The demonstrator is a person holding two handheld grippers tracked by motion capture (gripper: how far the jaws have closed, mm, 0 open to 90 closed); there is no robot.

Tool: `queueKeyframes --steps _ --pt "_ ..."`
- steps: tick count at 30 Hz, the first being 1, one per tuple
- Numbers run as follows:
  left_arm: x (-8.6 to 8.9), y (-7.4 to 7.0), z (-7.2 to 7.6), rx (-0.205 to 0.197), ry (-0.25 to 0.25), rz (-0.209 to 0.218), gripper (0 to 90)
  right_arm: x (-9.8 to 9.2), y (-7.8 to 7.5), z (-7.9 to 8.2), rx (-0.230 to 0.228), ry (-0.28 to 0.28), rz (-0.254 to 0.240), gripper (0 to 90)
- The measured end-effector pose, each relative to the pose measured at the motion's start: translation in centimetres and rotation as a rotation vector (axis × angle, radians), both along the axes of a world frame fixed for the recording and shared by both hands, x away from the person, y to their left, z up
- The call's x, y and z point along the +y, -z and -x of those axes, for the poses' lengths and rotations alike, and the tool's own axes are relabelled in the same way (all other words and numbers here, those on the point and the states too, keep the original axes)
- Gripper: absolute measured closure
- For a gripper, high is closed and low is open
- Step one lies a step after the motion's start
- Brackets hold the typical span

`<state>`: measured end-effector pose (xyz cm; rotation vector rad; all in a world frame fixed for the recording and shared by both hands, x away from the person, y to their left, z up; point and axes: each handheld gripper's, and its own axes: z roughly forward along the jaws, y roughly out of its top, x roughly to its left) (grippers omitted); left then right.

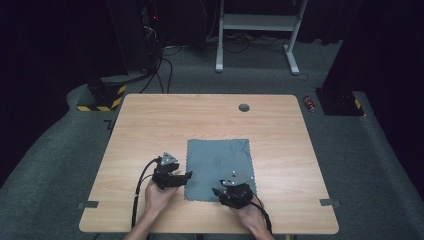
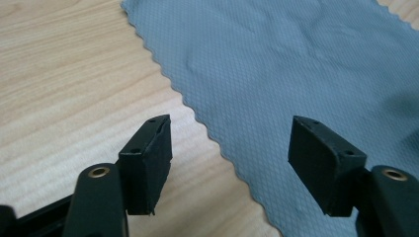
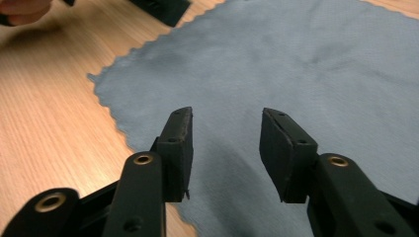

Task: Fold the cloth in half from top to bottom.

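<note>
Black jaws of the left gripper [image 2: 230, 163] stand wide apart with nothing between them, poised over the scalloped left edge of the grey square microfibre cloth [image 2: 296, 64]; one jaw hangs over bare wood, the other over fabric, which looks like a line-up for pinching that edge. From above, the left gripper [image 1: 186, 176] sits just beside the cloth's lower left corner, its cable trailing back past the person's left hand [image 1: 157, 197].

To the right, the cloth [image 1: 217, 167] lies flat and spread open on the near half of the light wooden table [image 1: 150, 125], with a few soft wrinkles toward its far right corner. It is gripped by neither tool.

Further right, the right gripper [image 3: 225, 148] also has its jaws parted and empty, hovering over the cloth's near portion — in the high view it [image 1: 217, 191] rests at the lower right corner, pointing inward. Both tools flank the near edge, probably so the two near corners can be lifted together for a fold.

A small round grey grommet [image 1: 244, 107] sits near the table's far edge, and short tape strips mark the near corners. Grey carpet surrounds the table; beyond it — a white metal frame [image 1: 257, 22], black-and-yellow striped bases and dark equipment in dim light.
</note>
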<state>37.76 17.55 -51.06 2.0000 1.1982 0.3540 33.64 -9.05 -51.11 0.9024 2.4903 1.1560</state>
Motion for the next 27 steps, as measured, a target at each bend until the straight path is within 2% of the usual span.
queueKeyframes --steps 2,3,9,11,12,13,15,16,17,20,22,23,27 --pt "0.0 -0.4 -0.6 -0.002 -0.001 -0.018 33.5 0.4 -0.1 0.0 -0.001 -0.011 0.004 55.9" --pt "0.0 -0.7 -1.0 -0.012 -0.006 -0.021 34.0 0.9 -0.2 0.0 0.000 -0.027 0.000 57.8" --pt "0.1 -1.5 -2.5 -0.009 -0.013 -0.031 34.1 2.6 -0.5 0.0 -0.006 -0.072 0.000 62.4" --pt "0.2 -1.6 -3.2 0.000 -0.014 -0.025 34.6 3.1 -0.4 0.0 -0.002 -0.081 0.002 63.6" --pt "0.3 -1.7 -3.8 0.000 -0.018 -0.056 34.8 3.3 -0.3 0.0 -0.003 -0.085 0.005 64.1" --pt "0.3 -1.7 -3.8 0.000 -0.018 -0.056 35.2 3.6 -0.2 0.0 -0.002 -0.089 0.011 65.0" --pt "0.4 -1.7 -4.3 -0.004 -0.034 -0.053 37.3 3.9 -0.1 0.0 0.000 -0.096 0.013 65.7" --pt "0.6 -1.7 -4.6 -0.002 -0.047 -0.031 37.8 4.4 0.0 0.0 0.005 -0.107 0.010 66.9" --pt "0.6 -1.7 -5.4 0.013 -0.051 -0.049 37.6 4.7 0.0 0.0 0.004 -0.114 0.009 67.3" --pt "0.4 -2.0 -6.6 0.010 -0.056 -0.067 38.4 5.7 -0.1 0.3 -0.001 -0.140 0.009 68.0" --pt "0.2 -2.2 -6.9 0.000 -0.061 -0.062 38.5 6.2 -0.1 0.4 0.000 -0.151 0.012 68.3" --pt "0.0 -2.3 -7.3 0.002 -0.057 -0.074 39.3 7.0 -0.1 0.6 -0.005 -0.174 0.015 68.9" --pt "-0.5 -2.2 -8.0 -0.006 -0.063 -0.089 40.3 8.1 0.1 0.8 -0.017 -0.211 0.024 70.4"
